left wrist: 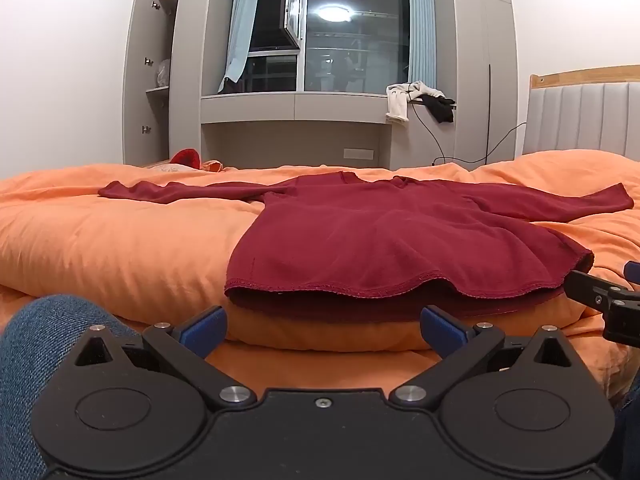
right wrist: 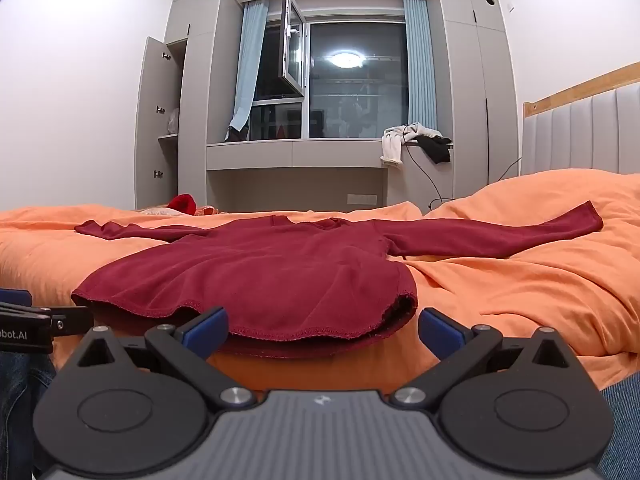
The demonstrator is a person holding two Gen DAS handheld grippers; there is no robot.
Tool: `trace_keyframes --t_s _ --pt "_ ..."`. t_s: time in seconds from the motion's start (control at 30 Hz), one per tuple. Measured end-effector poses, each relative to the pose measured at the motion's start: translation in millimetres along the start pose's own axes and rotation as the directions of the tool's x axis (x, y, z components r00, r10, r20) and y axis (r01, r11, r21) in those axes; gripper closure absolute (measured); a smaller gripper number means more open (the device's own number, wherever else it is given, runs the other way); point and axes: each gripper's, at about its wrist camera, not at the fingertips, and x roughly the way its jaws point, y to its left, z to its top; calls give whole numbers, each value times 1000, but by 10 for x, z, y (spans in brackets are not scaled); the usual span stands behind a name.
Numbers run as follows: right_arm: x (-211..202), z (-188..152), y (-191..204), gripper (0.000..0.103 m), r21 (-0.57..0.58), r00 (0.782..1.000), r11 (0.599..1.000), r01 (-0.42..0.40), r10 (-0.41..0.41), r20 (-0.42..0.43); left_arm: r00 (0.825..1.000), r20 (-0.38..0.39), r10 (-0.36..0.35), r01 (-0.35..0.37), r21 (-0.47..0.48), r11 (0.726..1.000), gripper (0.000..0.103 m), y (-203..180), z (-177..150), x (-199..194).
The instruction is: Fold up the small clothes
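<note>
A dark red long-sleeved top (left wrist: 380, 236) lies flat on the orange duvet (left wrist: 120, 248), sleeves spread left and right, hem nearest me. It also shows in the right wrist view (right wrist: 272, 276). My left gripper (left wrist: 322, 330) is open and empty, just short of the hem's left half. My right gripper (right wrist: 322, 330) is open and empty, just short of the hem's right corner. The right gripper's finger (left wrist: 592, 292) shows at the right edge of the left wrist view, and the left gripper's body (right wrist: 24, 328) at the left edge of the right wrist view.
The duvet (right wrist: 520, 292) bulges up on the right toward a padded headboard (right wrist: 580, 136). A red object (right wrist: 182, 202) lies at the bed's far side. Clothes (right wrist: 416, 140) hang on the window ledge. An open wardrobe door (right wrist: 154, 120) stands at back left. A denim-clad leg (left wrist: 40, 352) is at lower left.
</note>
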Motion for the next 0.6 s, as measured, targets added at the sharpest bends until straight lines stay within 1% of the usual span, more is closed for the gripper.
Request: trace_keyframes --t_s 0.3,0.33,0.6 --pt "13 -9 0 0 6 1000 1000 -1 1 5 1000 3 2 -2 3 1000 0 56 9 17" --pt "13 -9 -1 0 6 1000 1000 -1 1 6 1000 5 5 -5 11 1000 0 -1 -2 1" --pt "25 -15 3 0 5 1000 1000 -1 0 4 1000 5 6 -6 13 1000 0 -3 -2 2"
